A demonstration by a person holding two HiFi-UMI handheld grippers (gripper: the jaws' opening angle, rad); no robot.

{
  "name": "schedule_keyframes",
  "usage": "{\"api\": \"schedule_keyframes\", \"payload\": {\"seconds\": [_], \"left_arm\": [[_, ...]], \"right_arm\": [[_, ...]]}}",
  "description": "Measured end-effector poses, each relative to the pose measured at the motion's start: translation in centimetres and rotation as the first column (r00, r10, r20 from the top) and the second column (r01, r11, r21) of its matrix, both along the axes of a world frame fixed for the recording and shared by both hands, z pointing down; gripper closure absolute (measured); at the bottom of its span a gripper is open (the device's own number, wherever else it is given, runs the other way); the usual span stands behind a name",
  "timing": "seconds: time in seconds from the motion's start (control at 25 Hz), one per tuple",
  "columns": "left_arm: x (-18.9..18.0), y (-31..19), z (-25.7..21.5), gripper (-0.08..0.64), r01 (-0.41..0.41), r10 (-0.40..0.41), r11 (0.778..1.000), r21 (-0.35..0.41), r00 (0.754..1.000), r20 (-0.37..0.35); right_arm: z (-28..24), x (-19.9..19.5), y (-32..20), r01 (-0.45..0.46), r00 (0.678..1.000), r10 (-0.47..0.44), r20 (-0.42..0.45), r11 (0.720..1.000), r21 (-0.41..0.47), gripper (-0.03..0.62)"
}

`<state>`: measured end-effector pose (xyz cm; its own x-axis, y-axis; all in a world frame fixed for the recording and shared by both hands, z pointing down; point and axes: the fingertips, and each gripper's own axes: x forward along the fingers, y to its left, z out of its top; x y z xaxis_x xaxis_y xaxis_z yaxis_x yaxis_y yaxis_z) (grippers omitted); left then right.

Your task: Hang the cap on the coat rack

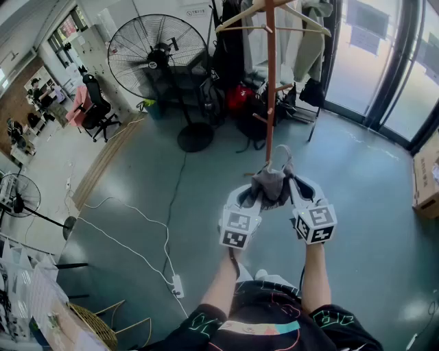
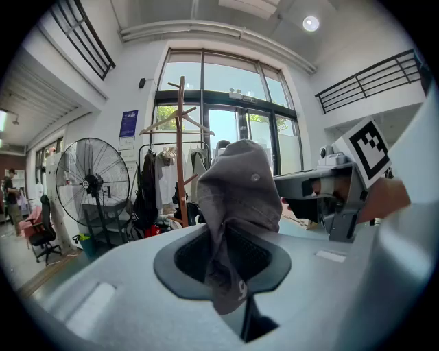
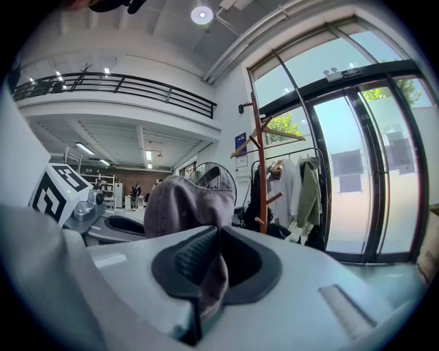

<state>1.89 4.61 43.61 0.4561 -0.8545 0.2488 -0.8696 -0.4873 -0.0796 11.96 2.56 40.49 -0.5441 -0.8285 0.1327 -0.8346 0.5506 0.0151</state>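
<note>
Crumpled grey cap (image 1: 269,184), fabric tight in both left tool (image 1: 256,197) and right tool (image 1: 291,186).

Nothing reads clearly. The blue poster (image 2: 128,125) and the white sign (image 1: 195,11) on the far wall are too small. The cap (image 2: 236,199) bears one unclear white mark.

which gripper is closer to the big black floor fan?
Left. The left gripper is on the floor fan's side of the cap; the right gripper is beyond the cap, farther off.
</note>
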Motion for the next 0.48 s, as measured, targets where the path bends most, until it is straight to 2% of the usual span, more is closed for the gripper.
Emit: {"api": "schedule_keyframes", "payload": {"seconds": [0.12,0.28,0.48], "left_arm": [[-0.6,0.7,-0.5,0.491,0.022,-0.022,1.0,0.004,0.999,0.03],[-0.8,1.1,-0.9,0.491,0.038,-0.039,0.999,0.008,0.999,0.031],[0.2,0.2,-1.2,0.491,0.041,-0.041,0.999,0.017,0.998,0.038]], "right_arm": [[-0.3,-0.6,0.7,0.031,0.999,-0.031,0.027,0.999,0.007,0.571],[-0.9,-0.7,1.2,0.049,0.998,-0.05,0.039,0.998,0.03,0.571],[-0.9,0.2,0.2,0.033,0.999,-0.031,-0.03,0.998,0.051,0.571]]}}
